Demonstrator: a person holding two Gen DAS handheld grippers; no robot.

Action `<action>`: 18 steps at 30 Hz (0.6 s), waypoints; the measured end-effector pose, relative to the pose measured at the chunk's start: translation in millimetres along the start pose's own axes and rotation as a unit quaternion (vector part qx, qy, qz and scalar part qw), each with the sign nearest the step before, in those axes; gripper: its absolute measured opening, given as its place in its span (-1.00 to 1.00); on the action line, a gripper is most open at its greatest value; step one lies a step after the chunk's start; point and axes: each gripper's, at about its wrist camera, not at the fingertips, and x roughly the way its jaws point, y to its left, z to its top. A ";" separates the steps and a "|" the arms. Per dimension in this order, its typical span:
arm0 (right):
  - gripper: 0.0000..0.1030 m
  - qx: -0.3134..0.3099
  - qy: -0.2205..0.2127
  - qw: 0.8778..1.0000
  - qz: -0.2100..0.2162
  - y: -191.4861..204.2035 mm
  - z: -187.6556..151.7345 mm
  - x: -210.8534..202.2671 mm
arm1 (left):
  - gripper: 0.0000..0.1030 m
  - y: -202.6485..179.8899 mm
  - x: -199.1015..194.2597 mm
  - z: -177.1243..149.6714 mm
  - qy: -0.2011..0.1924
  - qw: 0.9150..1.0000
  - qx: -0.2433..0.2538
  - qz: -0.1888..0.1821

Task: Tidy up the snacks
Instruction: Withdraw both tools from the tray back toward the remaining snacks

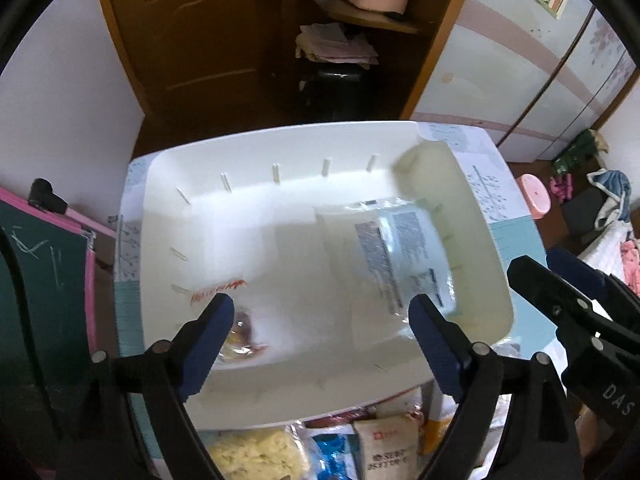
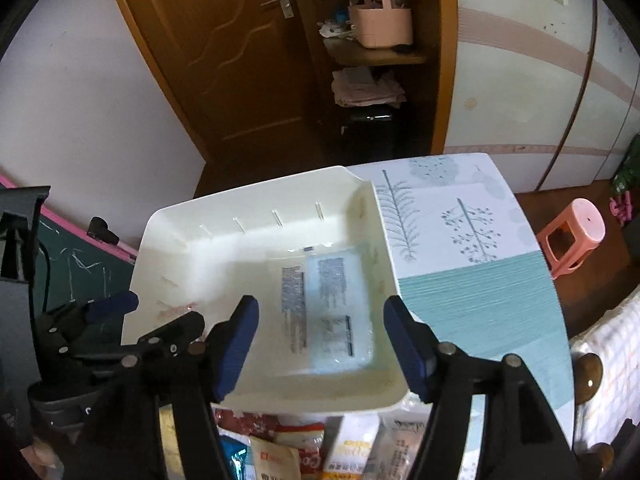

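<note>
A white plastic bin (image 1: pixel 280 144) (image 2: pixel 256 192) stands on the table. Inside it, at the right, lies a pale blue snack packet (image 1: pixel 404 252) (image 2: pixel 328 308), printed side up. A small clear packet with red trim (image 1: pixel 240 336) lies at the bin's near left corner. My left gripper (image 1: pixel 320 308) hangs open above the bin with nothing between its blue pads (image 1: pixel 212 328). My right gripper (image 2: pixel 320 312) is open over the pale blue packet, apart from it. Each gripper shows at the edge of the other's view.
Several snack packets (image 1: pixel 320 448) (image 2: pixel 320 448) lie heaped on the table in front of the bin. The tablecloth (image 2: pixel 472 300) stretches to the right. A pink stool (image 2: pixel 572 236) stands on the floor beyond. A green chalkboard (image 1: pixel 36 280) leans at the left.
</note>
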 end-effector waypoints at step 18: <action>0.27 0.052 -0.012 0.998 0.014 -54.7 -48.8 -67.6 | 0.72 -26.0 -103.7 -71.5 -0.055 0.997 -0.058 0.023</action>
